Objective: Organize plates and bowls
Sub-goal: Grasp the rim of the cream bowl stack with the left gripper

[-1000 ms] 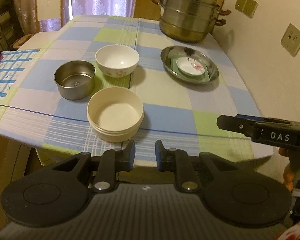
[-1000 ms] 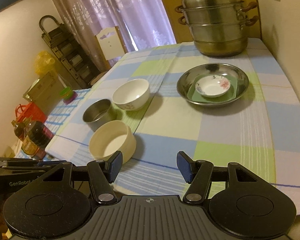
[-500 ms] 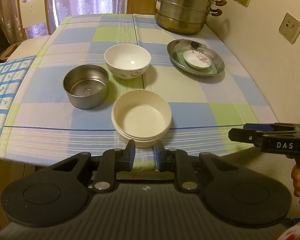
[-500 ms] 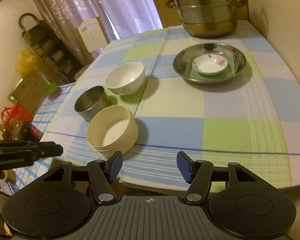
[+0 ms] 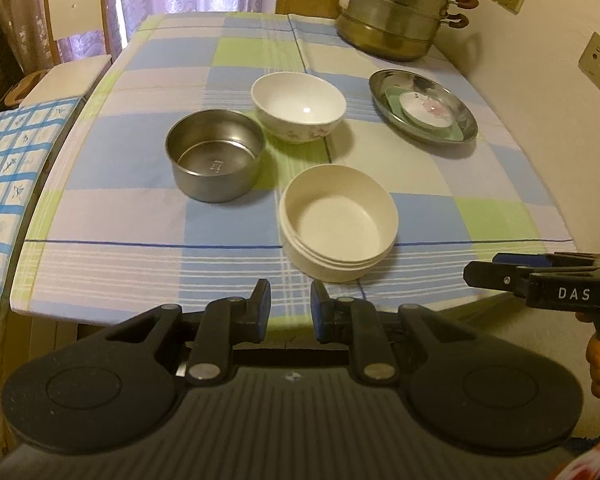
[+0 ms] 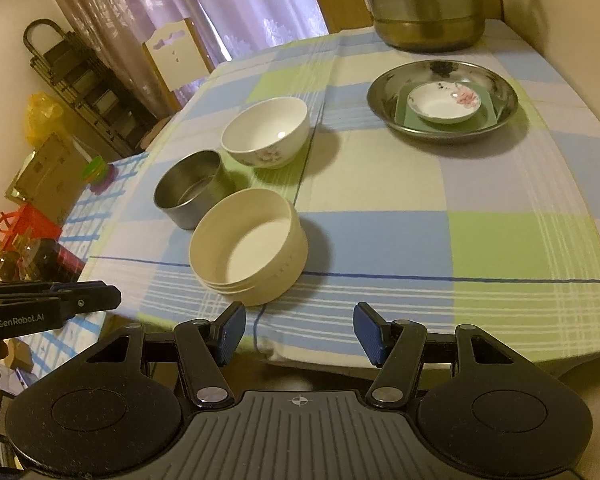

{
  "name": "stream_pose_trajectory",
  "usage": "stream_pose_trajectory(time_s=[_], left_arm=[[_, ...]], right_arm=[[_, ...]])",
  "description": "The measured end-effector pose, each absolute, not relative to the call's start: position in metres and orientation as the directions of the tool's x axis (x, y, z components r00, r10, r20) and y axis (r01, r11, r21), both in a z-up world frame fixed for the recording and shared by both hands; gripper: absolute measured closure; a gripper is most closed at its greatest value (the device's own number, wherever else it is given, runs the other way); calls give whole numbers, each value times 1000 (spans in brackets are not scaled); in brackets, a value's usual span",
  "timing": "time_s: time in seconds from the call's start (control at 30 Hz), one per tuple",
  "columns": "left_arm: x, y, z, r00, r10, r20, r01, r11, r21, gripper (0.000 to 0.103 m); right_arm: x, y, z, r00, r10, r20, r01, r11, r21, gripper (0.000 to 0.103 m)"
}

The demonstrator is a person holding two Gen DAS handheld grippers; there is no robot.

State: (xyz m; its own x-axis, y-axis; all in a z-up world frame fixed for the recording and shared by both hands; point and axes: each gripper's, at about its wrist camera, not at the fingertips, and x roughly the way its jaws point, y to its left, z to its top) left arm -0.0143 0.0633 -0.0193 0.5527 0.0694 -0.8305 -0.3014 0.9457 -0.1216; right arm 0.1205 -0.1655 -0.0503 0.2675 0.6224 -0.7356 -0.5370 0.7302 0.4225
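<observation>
**Three bowls and a stack of three dishes on a checked cloth**

Checked cloth in blue, green and pale lilac covers the table [image 5: 140, 216], which stands against a cream wall with sockets. Lilac curtains [image 6: 236, 4] hang behind, a white chair [image 5: 74, 12] sits at the far corner, and a dark rack [image 6: 80, 84] stands to the side.

Three bowls cluster together: a cream bowl [image 5: 338, 222] nearest the front edge, a steel bowl [image 5: 214, 154] beside it, and a white floral bowl [image 5: 299, 106] behind. Well apart, toward the wall, a steel plate [image 6: 442, 96] holds a green square dish [image 6: 486, 110] with a small floral saucer [image 6: 444, 103] on top. One tiered steamer pot [image 5: 396, 8] stands at the far end.

Both tools hover off the front edge, holding nothing: the left gripper [image 5: 291, 310] has its jaws narrowly parted; the right gripper [image 6: 299, 334] has them spread wide.
</observation>
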Motion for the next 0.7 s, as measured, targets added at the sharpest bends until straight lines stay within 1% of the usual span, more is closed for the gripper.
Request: stream_pose_trajectory(time_s=[0.7], left_arm=[[-8,102,-34,540,86,-838,-343,931,-125,85]], right_arm=[[128,-128,-61,261,603,-754,-538,739,405,43]])
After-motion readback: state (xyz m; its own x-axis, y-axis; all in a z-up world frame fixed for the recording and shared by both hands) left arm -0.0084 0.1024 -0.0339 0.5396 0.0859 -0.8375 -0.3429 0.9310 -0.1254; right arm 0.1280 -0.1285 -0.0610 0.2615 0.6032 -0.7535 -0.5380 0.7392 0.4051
